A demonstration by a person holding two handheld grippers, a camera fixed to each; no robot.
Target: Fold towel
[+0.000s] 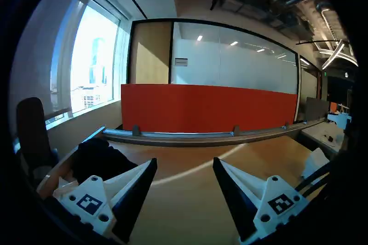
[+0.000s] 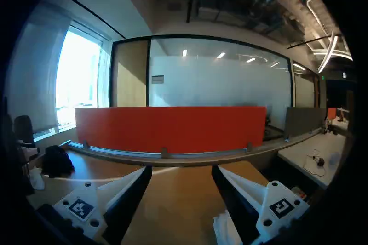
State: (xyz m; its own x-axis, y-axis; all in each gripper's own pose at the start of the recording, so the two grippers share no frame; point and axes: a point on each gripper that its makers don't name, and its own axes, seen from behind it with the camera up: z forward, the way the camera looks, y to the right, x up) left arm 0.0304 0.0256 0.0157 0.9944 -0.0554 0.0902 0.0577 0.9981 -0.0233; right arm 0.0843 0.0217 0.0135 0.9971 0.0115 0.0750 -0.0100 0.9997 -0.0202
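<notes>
Left gripper view shows left claw (image 1: 184, 159) level, open above table (image 1: 184, 213); right claw (image 2: 181, 167) likewise.

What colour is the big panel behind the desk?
Orange-red flat divider panel, clearest in left gripper view.

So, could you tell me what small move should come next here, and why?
Probably lower the right gripper toward the white towel just below it: it and the left gripper are open, hold nothing, and point level over the desk.
</notes>
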